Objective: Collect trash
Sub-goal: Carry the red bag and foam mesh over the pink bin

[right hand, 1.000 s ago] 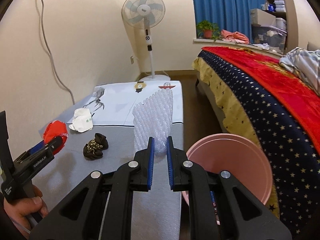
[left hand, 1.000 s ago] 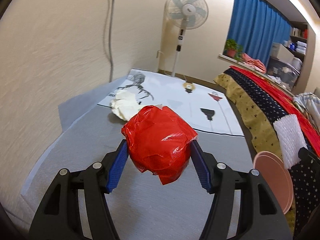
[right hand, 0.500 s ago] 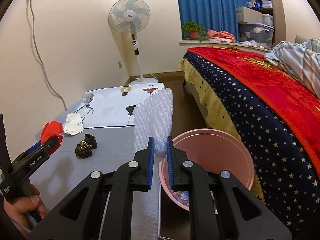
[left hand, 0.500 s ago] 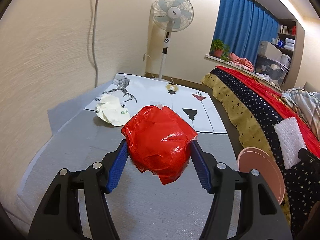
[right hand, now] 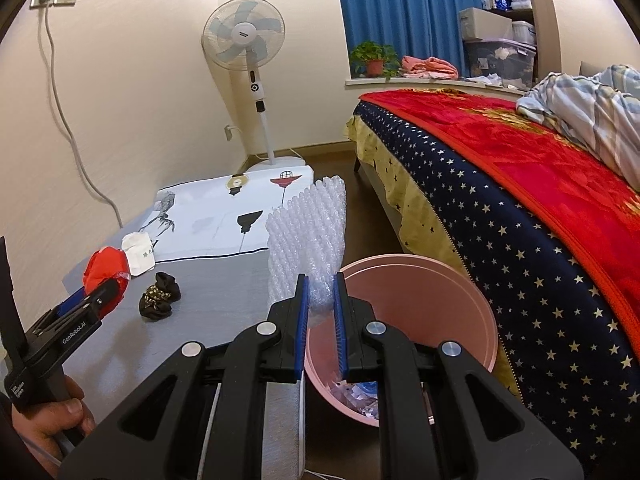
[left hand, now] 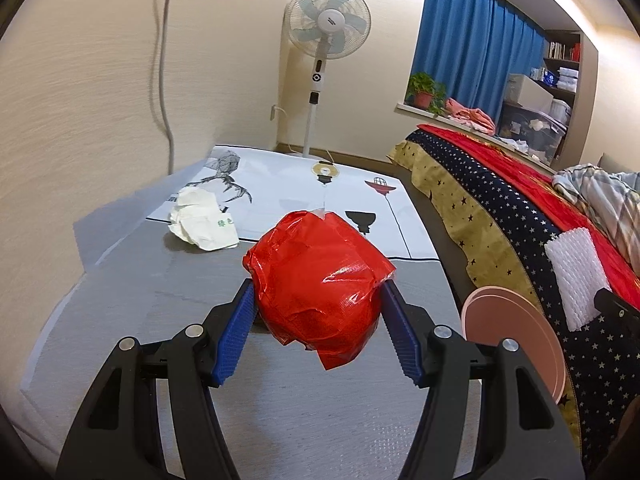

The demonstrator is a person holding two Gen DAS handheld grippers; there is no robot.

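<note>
We're working over a grey mat (left hand: pixel 160 320) w/ a printed white sheet (left hand: pixel 288 196) at its far end; wall runs along the left edge, bed (right hand: pixel 520 208) along the right. Between mat's right edge and bed there's a narrow floor strip, and the pink bin (right hand: pixel 420 304) sits there at the near end, just beside the mat edge. Open mat surface near & centre.

Left gripper (left hand: pixel 316 320) is spread fairly wide, both blue pads pressed on a crumpled red wrapper ball (left hand: pixel 316 280), held up off the mat. Right gripper (right hand: pixel 320 312) is nearly closed, pinching the lower end of a white bubble-wrap sheet (right hand: pixel 308 232) that stands up above the jaws, next to the bin's left rim.

Left view only: bin seen edge-on at far right, bubble wrap in front of the bed cover. Right view only: bin's inside w/ paper scraps at the bottom, a dark crumpled wrapper (right hand: pixel 160 300) on the mat, wall socket & cable, and the hand (right hand: pixel 48 420) gripping the left tool's handle at near left. Both show crumpled white paper (left hand: pixel 204 224) at the sheet's near-left corner, and the fan (right hand: pixel 244 40) at the far wall.

Both tools tilt downward, pointing to the far end.
</note>
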